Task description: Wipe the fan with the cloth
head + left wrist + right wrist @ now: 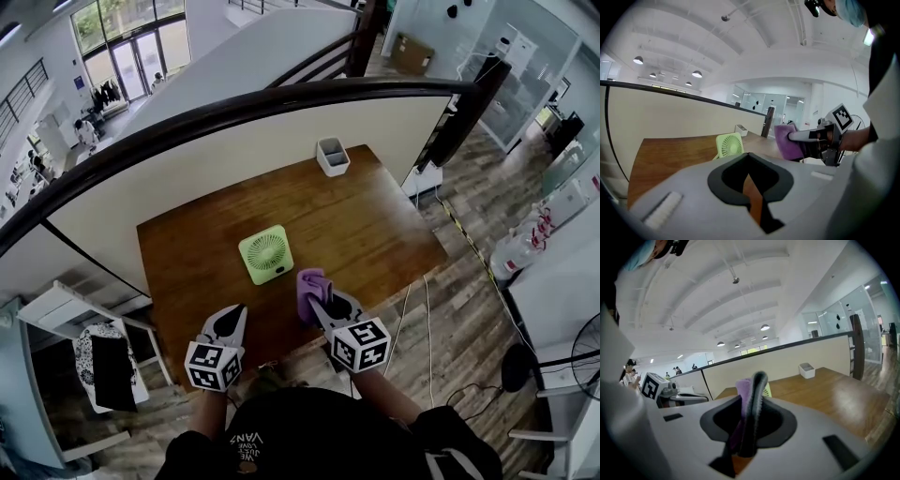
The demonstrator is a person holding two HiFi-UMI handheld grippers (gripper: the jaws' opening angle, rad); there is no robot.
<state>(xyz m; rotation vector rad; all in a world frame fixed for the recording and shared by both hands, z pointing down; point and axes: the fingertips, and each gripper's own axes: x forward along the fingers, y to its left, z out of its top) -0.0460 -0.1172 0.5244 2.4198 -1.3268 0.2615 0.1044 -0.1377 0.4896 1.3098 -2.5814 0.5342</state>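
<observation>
A small light-green fan (266, 254) stands upright in the middle of the wooden table (375, 216). My right gripper (316, 298) is shut on a purple cloth (311, 288), held above the table's near edge just right of the fan. In the right gripper view the purple cloth (743, 394) sticks up between the closed jaws and hides most of the fan. My left gripper (233, 318) is shut and empty, near the table's front edge, left of and nearer than the fan. The left gripper view shows the fan (729, 145) ahead and the cloth (788, 141) to the right.
A white rectangular holder (333, 157) sits at the table's far edge. A beige partition with a dark rail (281, 98) runs behind the table. A white chair (84, 347) stands left of the table, and cables trail on the floor at the right.
</observation>
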